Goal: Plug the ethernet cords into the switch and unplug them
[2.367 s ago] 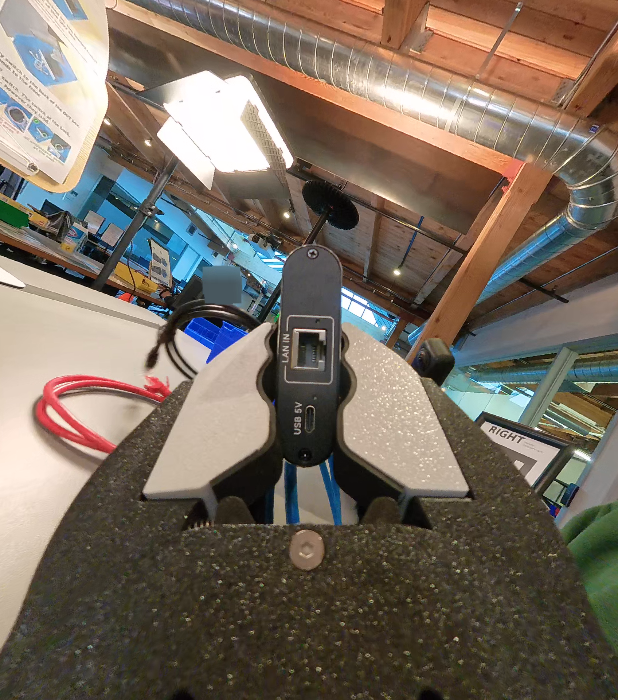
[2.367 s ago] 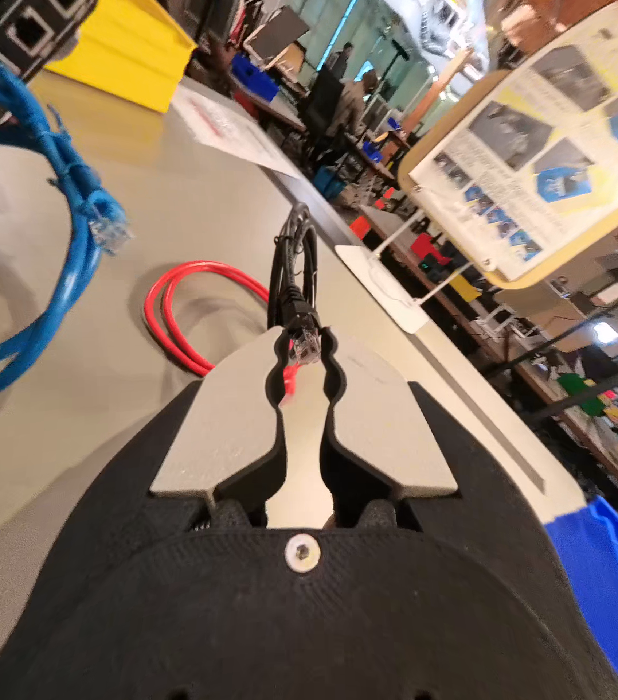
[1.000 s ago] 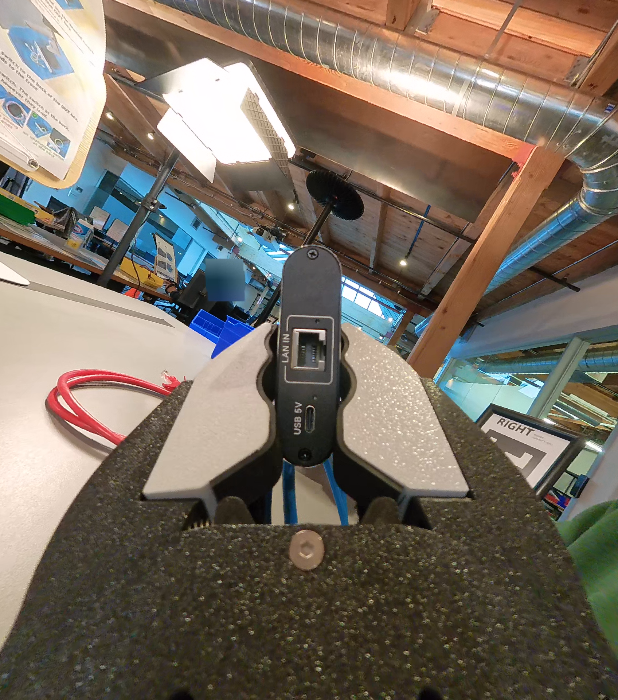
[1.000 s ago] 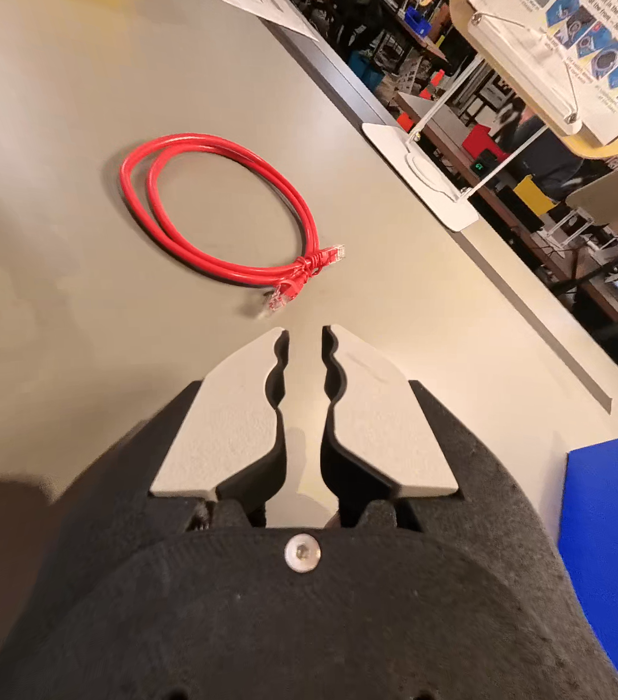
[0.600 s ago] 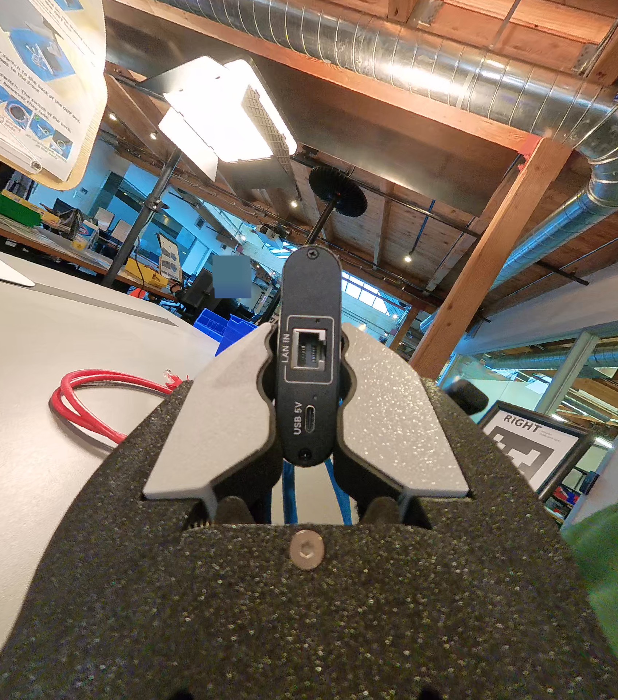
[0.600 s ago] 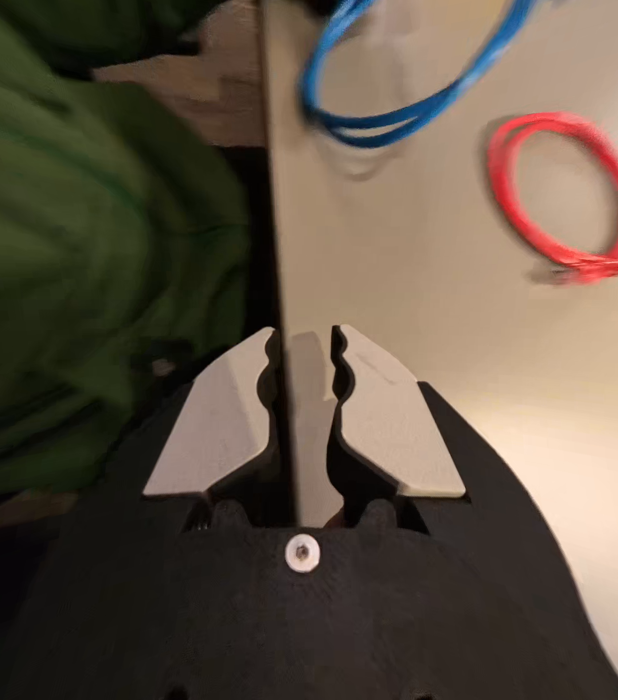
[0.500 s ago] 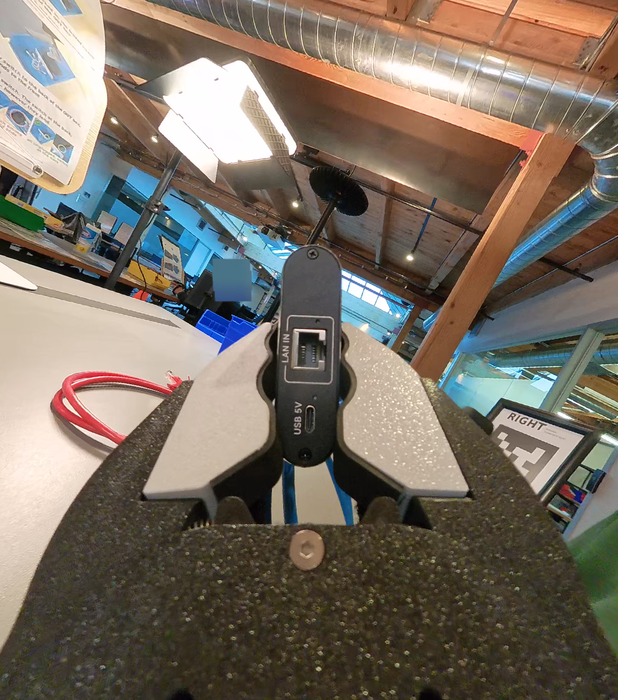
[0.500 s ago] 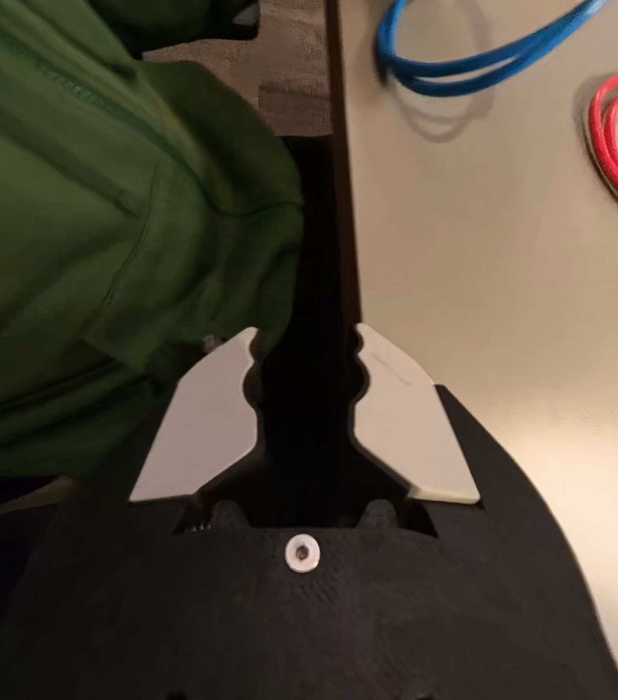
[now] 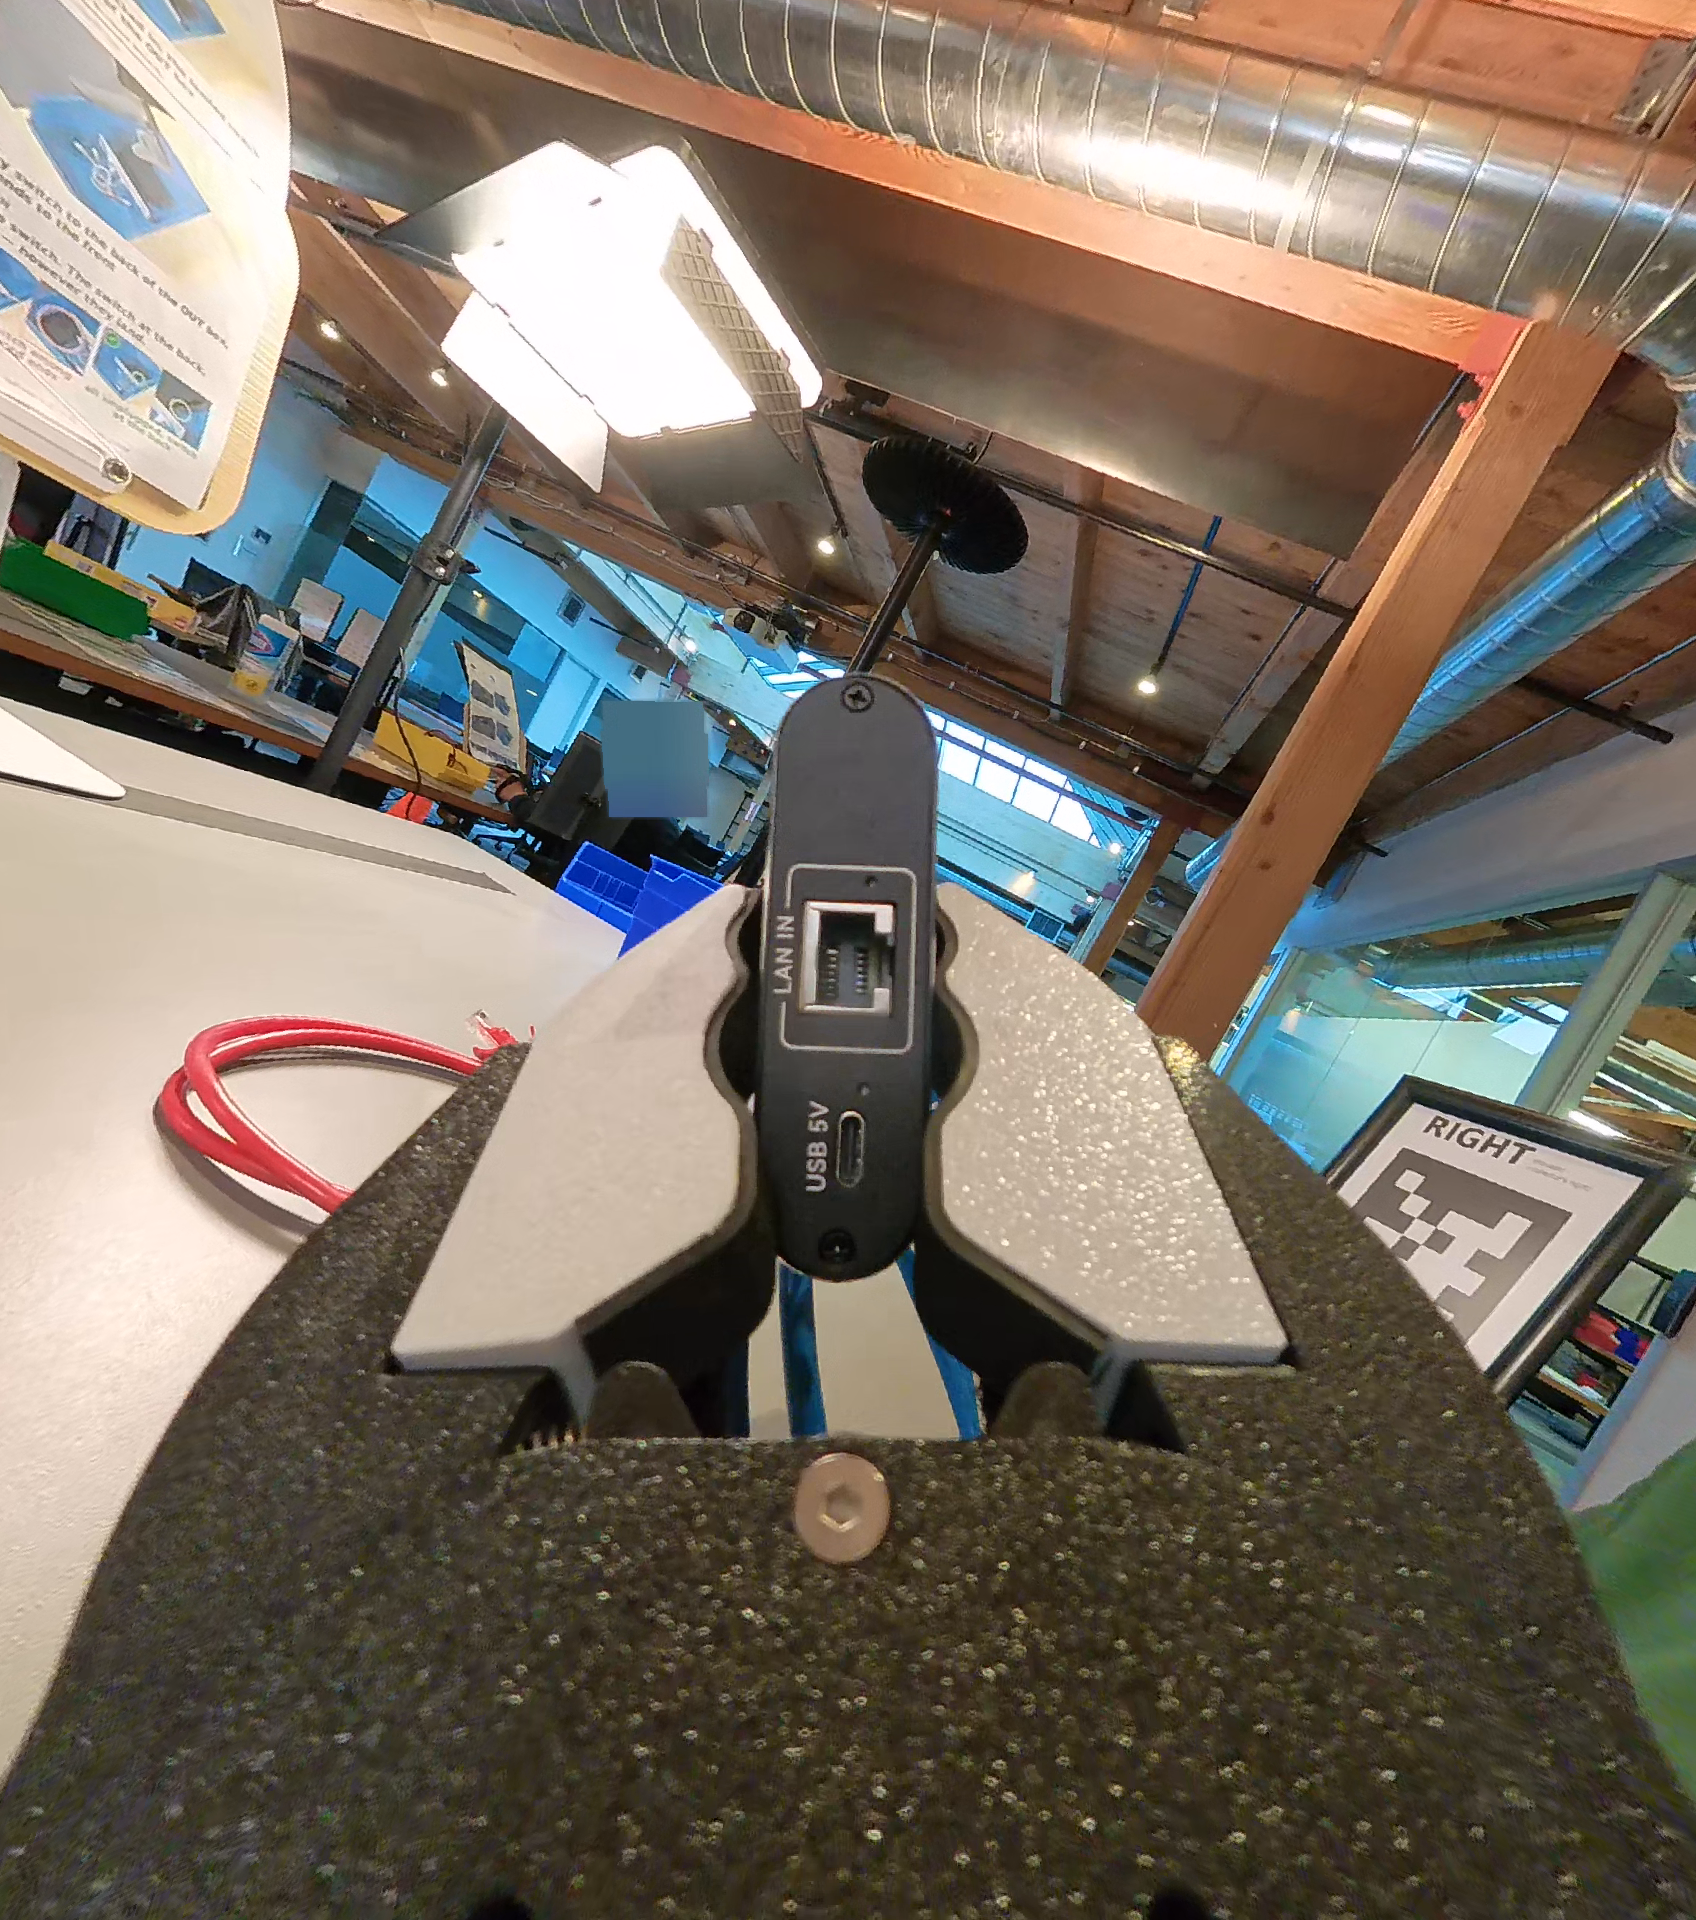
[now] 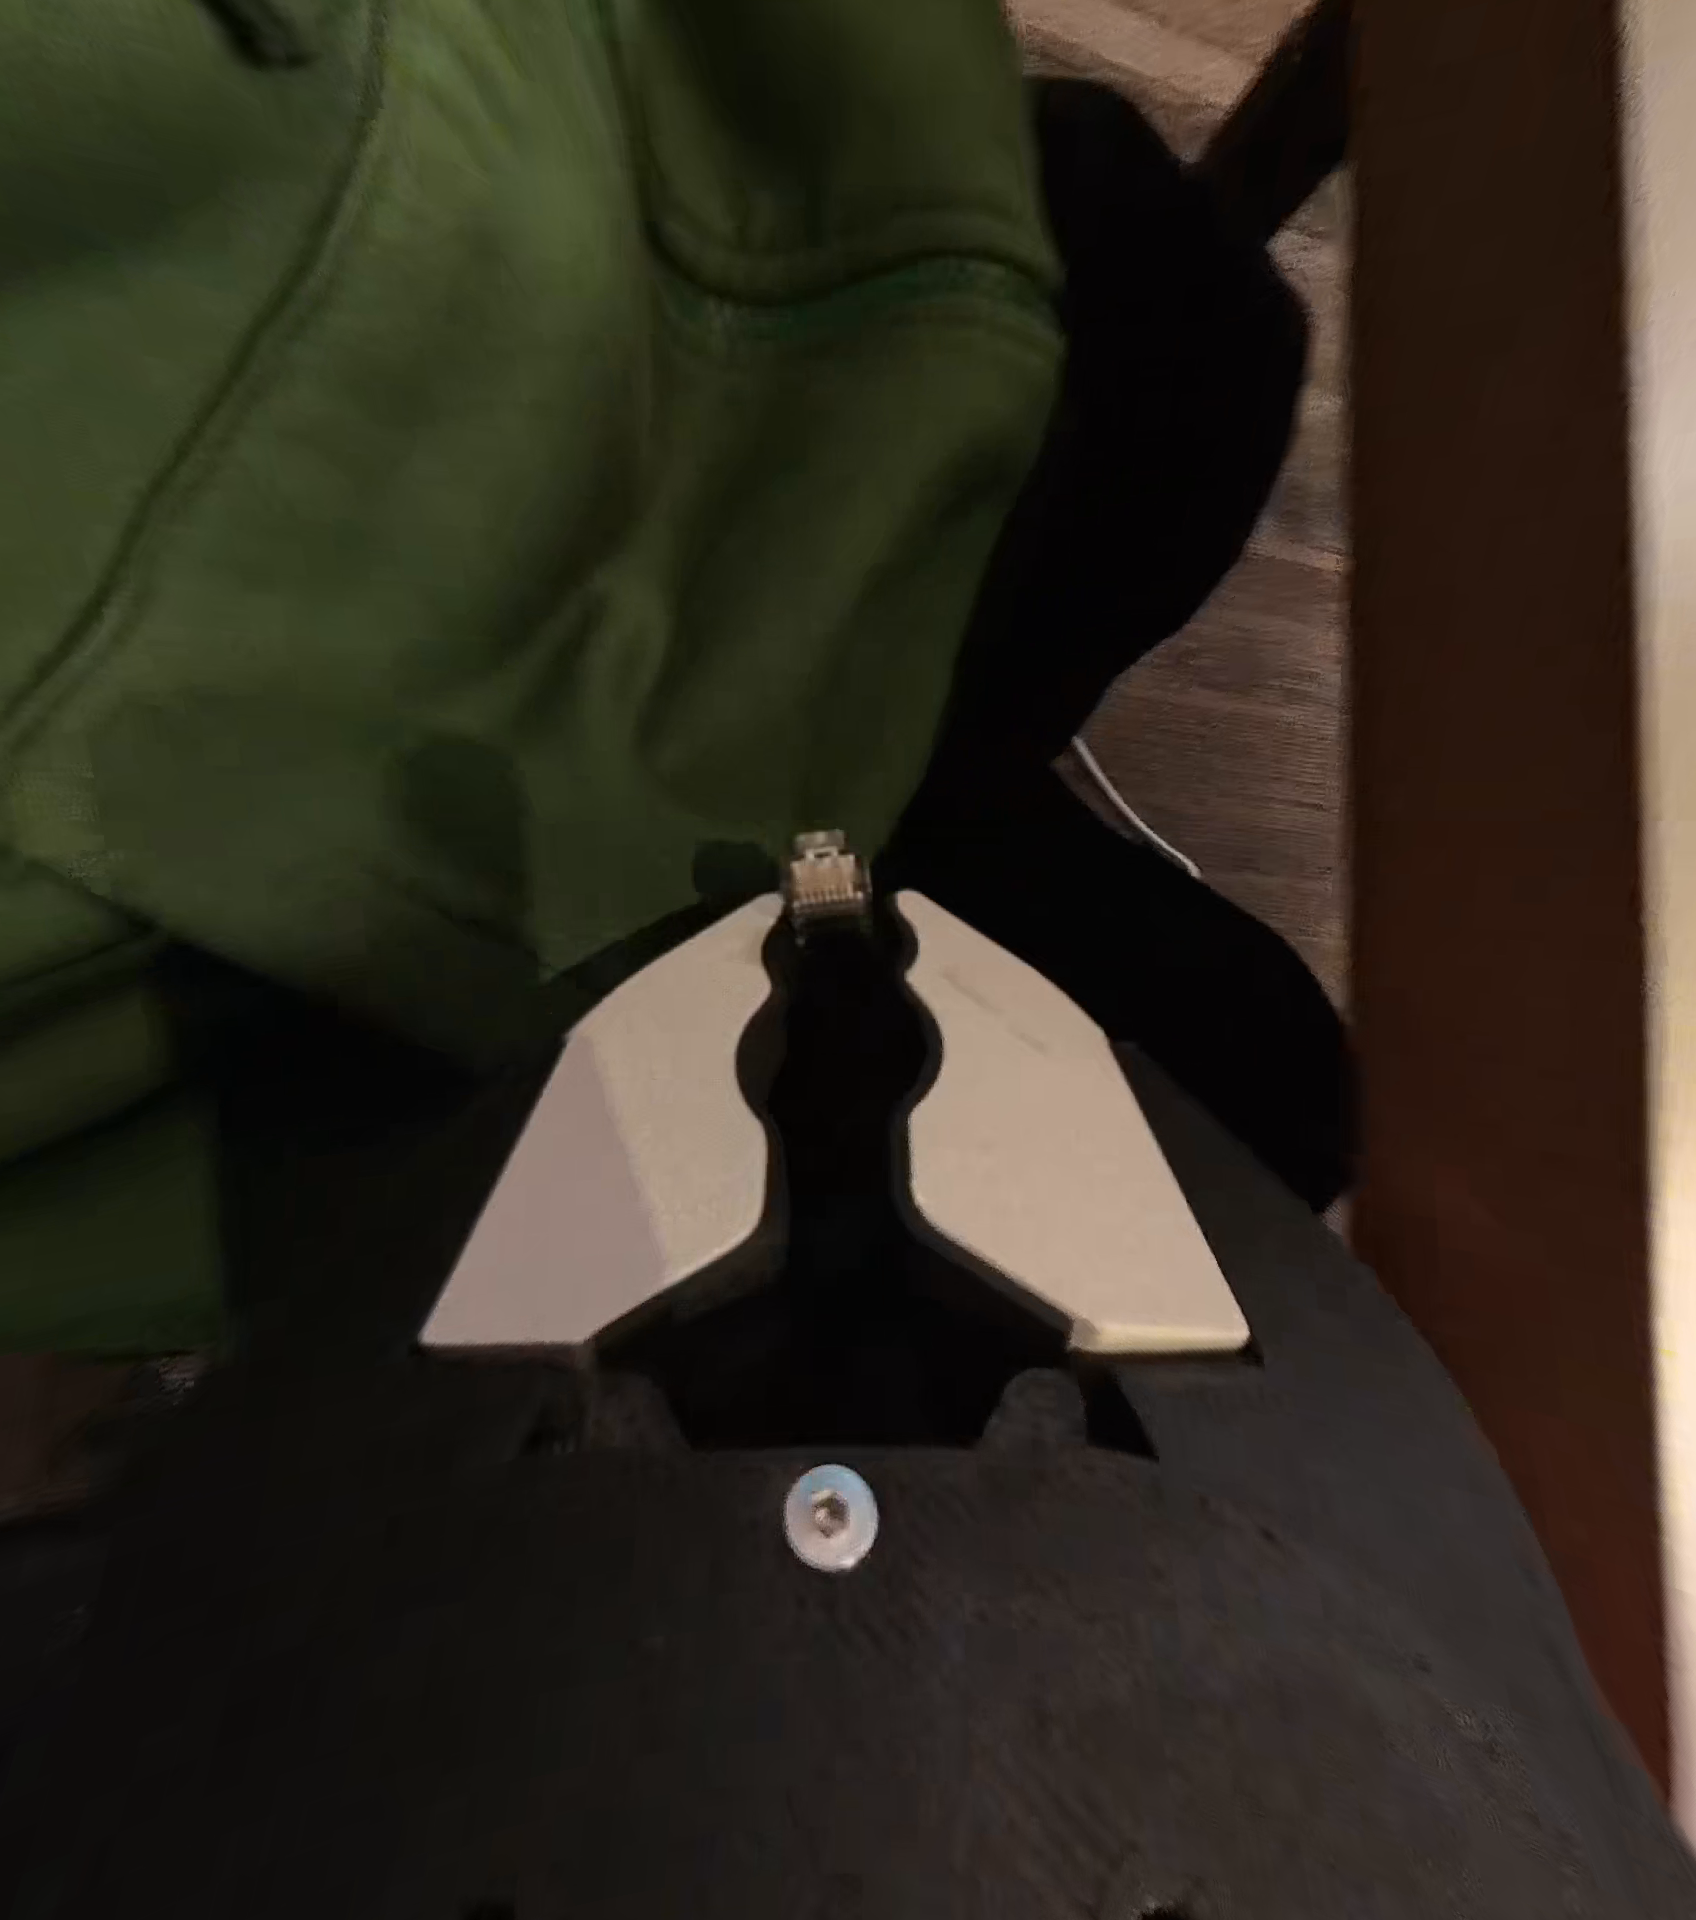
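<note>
My left gripper [image 9: 846, 920] is shut on the black switch [image 9: 849, 1122] and holds it upright above the grey table [image 9: 44, 1039], with its empty network port facing the camera. Blue cords [image 9: 802, 1361] show behind the switch, between the fingers. A red ethernet cord [image 9: 241, 1101] lies coiled on the table to the left. In the blurred right wrist view, my right gripper [image 10: 828, 914] holds a clear ethernet plug [image 10: 826, 881] between its fingertips, pointing past the table edge at green clothing. The plug's cord is lost in the dark gap between the fingers.
An instruction board on a white stand [image 9: 65, 239] stands at the far left of the table. A framed marker card [image 9: 1478, 1205] stands at the right. A person's green garment [image 10: 356, 468] fills the right wrist view, with the brown table edge [image 10: 1488, 727] at the right. Blue bins [image 9: 615, 894] lie beyond the table. The tips of one gripper are about 35 cm away from the tips of the other.
My right gripper swung from above the red cord to beyond the table edge, facing the green garment, and a plug now sits between its tips. The left gripper and switch barely moved.
</note>
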The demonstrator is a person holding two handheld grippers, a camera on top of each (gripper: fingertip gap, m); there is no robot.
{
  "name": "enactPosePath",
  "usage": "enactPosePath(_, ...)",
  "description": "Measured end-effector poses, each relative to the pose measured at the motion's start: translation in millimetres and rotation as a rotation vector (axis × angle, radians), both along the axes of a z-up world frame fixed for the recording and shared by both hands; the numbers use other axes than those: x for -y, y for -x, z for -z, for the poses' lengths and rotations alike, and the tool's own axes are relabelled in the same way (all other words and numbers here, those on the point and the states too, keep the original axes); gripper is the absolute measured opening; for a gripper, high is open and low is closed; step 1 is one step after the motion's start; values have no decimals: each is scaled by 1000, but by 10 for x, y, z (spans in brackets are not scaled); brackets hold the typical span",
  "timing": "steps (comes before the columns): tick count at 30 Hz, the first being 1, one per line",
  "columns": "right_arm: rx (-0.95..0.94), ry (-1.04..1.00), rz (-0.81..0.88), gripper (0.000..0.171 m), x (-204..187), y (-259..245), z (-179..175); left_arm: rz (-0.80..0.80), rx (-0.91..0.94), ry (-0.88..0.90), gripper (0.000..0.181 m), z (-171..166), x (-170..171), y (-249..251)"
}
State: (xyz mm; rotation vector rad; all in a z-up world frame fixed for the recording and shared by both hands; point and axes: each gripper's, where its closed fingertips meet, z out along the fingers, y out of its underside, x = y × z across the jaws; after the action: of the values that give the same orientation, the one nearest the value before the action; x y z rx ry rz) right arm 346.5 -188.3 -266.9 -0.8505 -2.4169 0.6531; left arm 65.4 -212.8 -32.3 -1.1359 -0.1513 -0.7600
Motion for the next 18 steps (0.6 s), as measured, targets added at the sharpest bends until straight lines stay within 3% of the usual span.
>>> enactPosePath(4, -122, 60, 3, 14, -19, 54, -573, 11, 2, 5, 28, 4, -13, -8)
enactPosePath(6, -213, 90, 9, 14, -71, 94, -1057, 12, -2, 10, 28, 8, -20, -16)
enactPosePath(10, -488, 158, 134, 12, -528, 353, -2269, 5, -11, 6, 28, 5, -13, -25)
enactPosePath(12, -682, 175, 320, 12, -1020, 557, -2868, 0, -12, -1, 28, -2, -3, -23)
enactPosePath(14, -883, 120, 634, 13, -1740, 698, -3274, -2, -11, -3, 28, -3, 1, -19)
enactPosePath(16, -1046, 68, 987, 13, -2417, 652, -3359, -1, -9, -3, 28, -2, 0, -17)
enactPosePath(18, -1070, 53, 1178, 14, -2726, 636, -3055, 0, -8, -4, 28, -2, 0, -17)
